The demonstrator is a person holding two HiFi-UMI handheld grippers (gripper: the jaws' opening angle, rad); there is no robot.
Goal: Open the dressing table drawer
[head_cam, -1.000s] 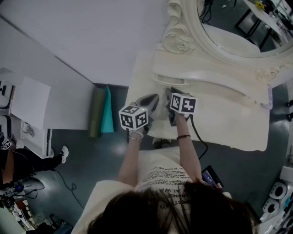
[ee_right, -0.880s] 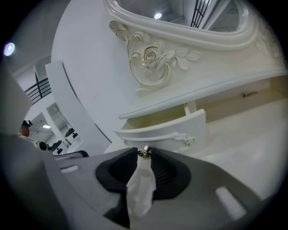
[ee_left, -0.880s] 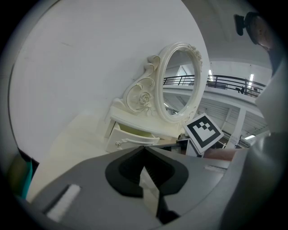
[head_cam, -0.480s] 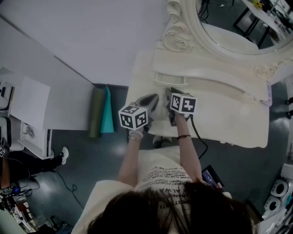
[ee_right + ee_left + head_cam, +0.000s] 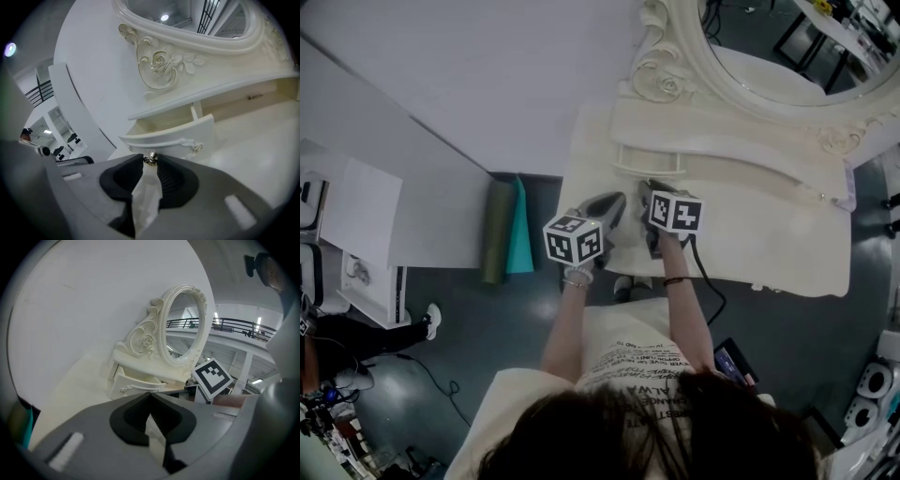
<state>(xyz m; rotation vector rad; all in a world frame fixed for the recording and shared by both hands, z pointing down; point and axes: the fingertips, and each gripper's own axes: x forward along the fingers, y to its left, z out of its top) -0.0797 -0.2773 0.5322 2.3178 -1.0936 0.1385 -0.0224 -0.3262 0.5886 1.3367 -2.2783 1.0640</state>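
Two handheld grippers over a cream dressing table (image 5: pixel 750 239), seen from above, with a person's forearms (image 5: pixel 567 328) reaching forward. Almost nothing different from a second ago: both grippers in the same spots, only a slight drift in the overhead framing. On the right gripper (image 5: pixel 149 162), jaws clenched on the small metal knob (image 5: pixel 151 158) of the drawer (image 5: pixel 173 136), the knob pinched right at the jaw tips. On the left gripper (image 5: pixel 150 397), jaws closed with nothing between them, held just beside the other gripper and aimed toward the oval mirror (image 5: pixel 185 324). Drawer already slid partway out from under the carved mirror base, toward the left end of the table as seen from above, its pale inside visible from the right gripper view and its curved front facing the person. No further travel of the drawer across the three overhead pictures. Judging from that stillness and the open space behind the drawer front, opening likely finished or paused near its end. Probable next need: letting go of the knob and backing away without nudging the drawer shut again.
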